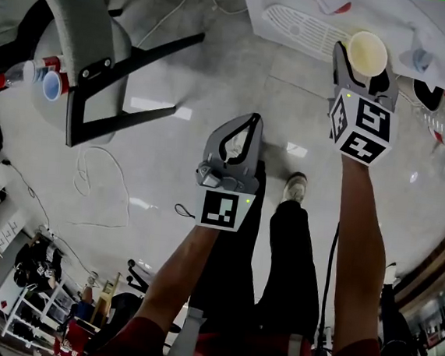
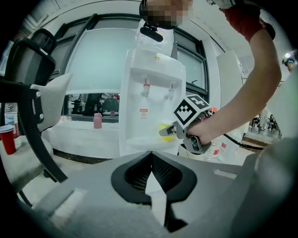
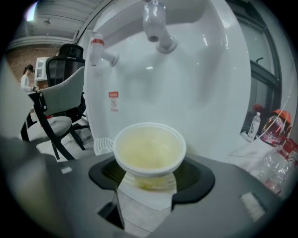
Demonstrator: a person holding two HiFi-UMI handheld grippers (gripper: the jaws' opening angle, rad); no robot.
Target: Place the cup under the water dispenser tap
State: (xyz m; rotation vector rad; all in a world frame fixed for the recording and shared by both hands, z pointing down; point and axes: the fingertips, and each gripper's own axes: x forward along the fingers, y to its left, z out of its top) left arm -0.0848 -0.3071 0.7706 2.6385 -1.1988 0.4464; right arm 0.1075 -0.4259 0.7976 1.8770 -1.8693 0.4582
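A pale yellow paper cup [image 3: 149,151] sits upright between the jaws of my right gripper [image 3: 149,180], which is shut on its lower wall. The cup hangs in front of the white water dispenser [image 3: 186,93], below and a little short of the nearer tap [image 3: 158,30]; the red tap [image 3: 100,51] is to its left. The head view shows the cup [image 1: 368,48] in the right gripper [image 1: 365,66] above the dispenser's drip tray [image 1: 300,24]. My left gripper [image 1: 251,123] hangs lower over the floor, its tips together around nothing. It [image 2: 151,160] faces the dispenser [image 2: 153,93].
A grey office chair [image 1: 86,51] stands at the left with a red cup [image 1: 55,85] and a bottle beside it. Cables [image 1: 97,177] lie on the floor. Plastic bottles [image 3: 279,158] stand to the right of the dispenser. The slotted drip tray [image 3: 102,145] lies below the taps.
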